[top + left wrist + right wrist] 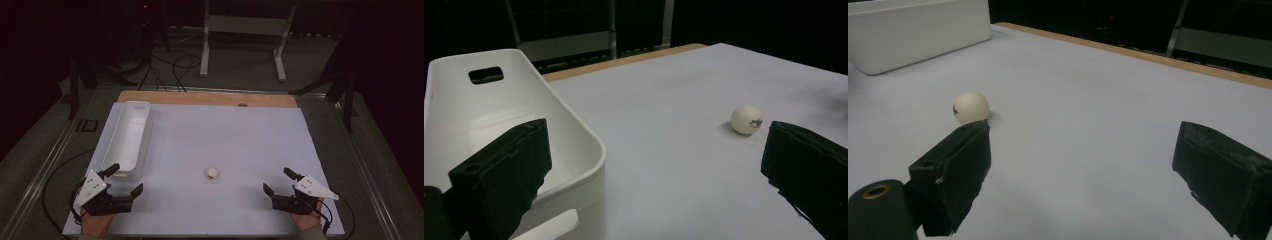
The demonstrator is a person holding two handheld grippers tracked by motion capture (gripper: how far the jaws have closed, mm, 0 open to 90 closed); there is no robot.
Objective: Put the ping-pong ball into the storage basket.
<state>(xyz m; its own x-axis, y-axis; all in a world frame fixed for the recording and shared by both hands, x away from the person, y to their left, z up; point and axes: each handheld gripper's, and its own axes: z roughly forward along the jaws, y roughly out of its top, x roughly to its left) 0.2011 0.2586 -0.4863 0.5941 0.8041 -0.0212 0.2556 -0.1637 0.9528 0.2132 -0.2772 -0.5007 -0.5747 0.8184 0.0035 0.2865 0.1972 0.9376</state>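
Observation:
A small white ball [212, 173] with a dark logo rests on the white table sheet, near the front middle; it also appears as the ball [747, 119] and the ball [970, 107] in the gripper views. My left gripper [124, 178] is at the front left, open, nothing between its jaws, just in front of the near end of a long white bin [127, 138]. At the front right my right gripper [278, 181] stands open and empty, to the right of the ball.
The white bin [499, 115] is empty, with a handle slot in its far end wall. The white sheet [240, 130] covers a wooden board whose edge shows at the back. Beyond the table stand a white frame and loose cables.

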